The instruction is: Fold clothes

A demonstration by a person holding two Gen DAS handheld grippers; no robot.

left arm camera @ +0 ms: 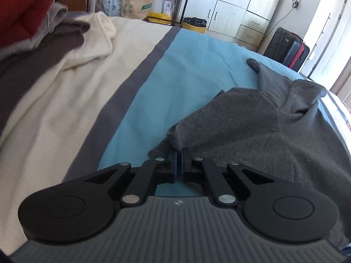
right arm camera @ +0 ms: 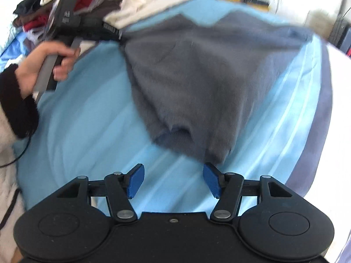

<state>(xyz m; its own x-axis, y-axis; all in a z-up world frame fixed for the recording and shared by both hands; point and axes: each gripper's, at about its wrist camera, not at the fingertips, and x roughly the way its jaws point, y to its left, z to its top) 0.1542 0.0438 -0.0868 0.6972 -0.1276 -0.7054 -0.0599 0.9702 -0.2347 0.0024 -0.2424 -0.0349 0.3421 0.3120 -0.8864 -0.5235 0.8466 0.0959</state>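
A dark grey sweater lies spread on the light blue sheet. My left gripper is shut on the sweater's near edge, with the cloth bunched at its blue pads. In the right wrist view the same grey sweater is stretched from the left gripper, held by a hand, down toward me. My right gripper is open just short of the sweater's lower corner, with nothing between its fingers. This view is blurred.
A pile of clothes, cream, brown and red, lies at the far left of the bed. Beyond the bed stand cupboards, a yellow bin and a dark suitcase. A white-and-black sleeve is at the left.
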